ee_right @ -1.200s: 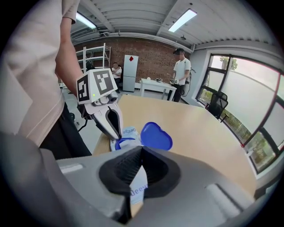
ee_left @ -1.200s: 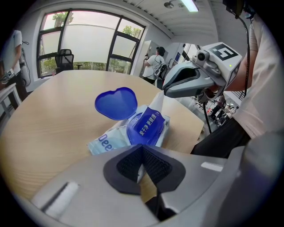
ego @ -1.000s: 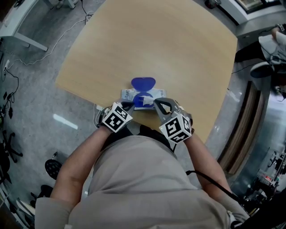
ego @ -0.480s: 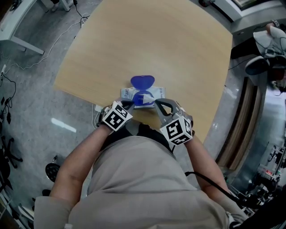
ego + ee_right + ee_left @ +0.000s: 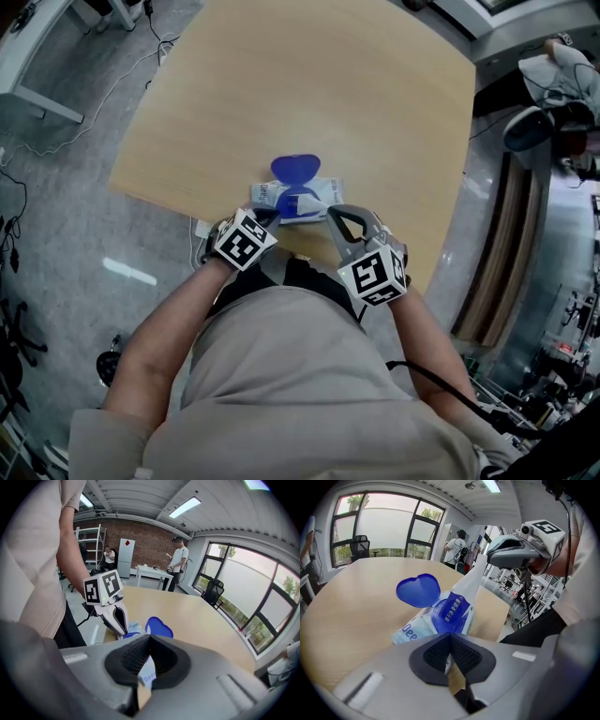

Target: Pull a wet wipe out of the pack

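Ribbed black pads of left hand-held gripper [image 5: 450,641] together, nipping near edge of crinkly pack [image 5: 410,629] by wood-grain worktop [image 5: 351,597] rim. Right hand-held gripper [image 5: 149,645] clamped on soft white strip [image 5: 471,579] rising from pack, blue patch in Chinese print. "Dee" legible on pack. Beyond, glossy blue heart-shaped lid [image 5: 418,590] flipped open.

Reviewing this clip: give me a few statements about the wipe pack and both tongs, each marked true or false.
1. The pack lies on the table with its blue lid open. True.
2. The right tongs are shut on a wet wipe leading up from the pack. True.
3. The pack lies in the middle of the table. False: it lies near the edge closest to the person.
4. The left tongs are wide open above the lid. False: the left tongs are shut, low at the pack's near end.
5. The wet wipe is fully out. False: its lower end runs into the pack's opening.
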A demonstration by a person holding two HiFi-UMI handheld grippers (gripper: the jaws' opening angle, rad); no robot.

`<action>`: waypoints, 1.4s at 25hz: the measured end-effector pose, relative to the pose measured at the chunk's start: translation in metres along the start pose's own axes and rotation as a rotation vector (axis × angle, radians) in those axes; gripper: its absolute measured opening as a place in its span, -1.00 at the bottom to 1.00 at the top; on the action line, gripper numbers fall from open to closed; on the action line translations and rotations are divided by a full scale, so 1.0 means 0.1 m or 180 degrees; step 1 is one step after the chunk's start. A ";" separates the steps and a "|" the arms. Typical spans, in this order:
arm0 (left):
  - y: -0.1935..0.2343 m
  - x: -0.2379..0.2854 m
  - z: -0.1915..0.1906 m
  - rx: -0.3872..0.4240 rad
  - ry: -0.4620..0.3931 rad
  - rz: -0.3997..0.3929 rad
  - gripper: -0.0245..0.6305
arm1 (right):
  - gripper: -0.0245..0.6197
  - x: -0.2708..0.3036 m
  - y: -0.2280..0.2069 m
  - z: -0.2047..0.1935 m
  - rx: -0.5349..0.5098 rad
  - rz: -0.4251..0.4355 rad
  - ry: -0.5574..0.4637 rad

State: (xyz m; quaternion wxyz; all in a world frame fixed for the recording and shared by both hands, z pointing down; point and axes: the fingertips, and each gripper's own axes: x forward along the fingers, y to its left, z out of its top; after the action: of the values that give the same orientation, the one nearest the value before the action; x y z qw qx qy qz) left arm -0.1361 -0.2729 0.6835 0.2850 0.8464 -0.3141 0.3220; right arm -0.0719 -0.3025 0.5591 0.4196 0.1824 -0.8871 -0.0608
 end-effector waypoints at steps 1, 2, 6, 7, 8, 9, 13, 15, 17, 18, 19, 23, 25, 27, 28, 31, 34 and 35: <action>0.00 0.00 0.00 0.0010 -0.0001 -0.0009 -0.92 | -0.92 -0.02 -0.01 0.01 0.0008 -0.0025 -0.0001; 0.00 0.01 0.00 0.0019 -0.0003 -0.0016 -0.92 | -0.92 -0.04 -0.01 0.01 0.0015 -0.0048 -0.0003; 0.00 0.01 -0.01 0.0047 -0.0008 -0.0044 -0.92 | -0.92 -0.10 0.00 0.07 0.0019 -0.0106 -0.0024; 0.00 0.00 -0.01 0.0054 -0.0012 -0.0051 -0.92 | -0.92 -0.13 0.00 0.09 0.0018 -0.0129 -0.0017; 0.00 0.00 -0.01 0.0062 -0.0017 -0.0059 -0.92 | -0.92 -0.15 0.00 0.11 0.0018 -0.0149 -0.0011; 0.00 0.00 -0.01 0.0069 -0.0024 -0.0067 -0.92 | -0.92 -0.17 0.00 0.12 0.0020 -0.0168 -0.0008; -0.01 -0.03 -0.02 0.0091 -0.0035 -0.0090 -0.92 | -0.92 -0.27 0.01 0.22 0.0028 -0.0250 -0.0043; -0.03 -0.03 -0.03 0.0107 -0.0043 -0.0097 -0.92 | -0.92 -0.32 0.03 0.27 0.0025 -0.0284 -0.0085; -0.03 -0.04 -0.05 0.0121 -0.0054 -0.0105 -0.92 | -0.92 -0.37 0.03 0.32 0.0031 -0.0335 -0.0103; -0.02 -0.04 -0.06 0.0125 -0.0057 -0.0110 -0.92 | -0.92 -0.40 0.03 0.35 0.0037 -0.0363 -0.0111; -0.01 -0.04 -0.06 0.0128 -0.0058 -0.0115 -0.92 | -0.92 -0.43 0.02 0.37 0.0044 -0.0386 -0.0123; 0.00 -0.07 -0.05 0.0158 -0.0087 -0.0120 -0.92 | -0.92 -0.56 0.00 0.47 0.0092 -0.0477 -0.0184; 0.00 -0.10 -0.04 0.0173 -0.0119 -0.0120 -0.92 | -0.92 -0.64 0.01 0.50 0.0139 -0.0529 -0.0199; 0.00 -0.11 -0.09 0.0122 -0.0104 -0.0117 -0.92 | -0.92 -0.73 0.01 0.53 0.0185 -0.0582 -0.0225; -0.01 -0.12 -0.11 0.0101 -0.0094 -0.0116 -0.92 | -0.92 -0.78 0.00 0.54 0.0212 -0.0609 -0.0244; -0.03 -0.14 -0.09 0.0099 -0.0153 -0.0084 -0.92 | -0.92 -0.92 -0.01 0.52 0.0324 -0.0690 -0.0313; -0.06 -0.22 -0.09 0.0102 -0.0214 -0.0019 -0.92 | -0.92 -1.01 0.02 0.45 0.0411 -0.0733 -0.0379; -0.10 -0.26 -0.07 0.0089 -0.0252 0.0002 -0.92 | -0.92 -1.06 0.04 0.41 0.0437 -0.0738 -0.0403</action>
State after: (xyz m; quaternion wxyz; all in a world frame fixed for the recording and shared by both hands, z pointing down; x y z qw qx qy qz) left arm -0.1470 -0.2527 0.6665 0.2604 0.8623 -0.3209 0.2927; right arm -0.0432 -0.2606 0.4575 0.3396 0.3078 -0.8868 -0.0594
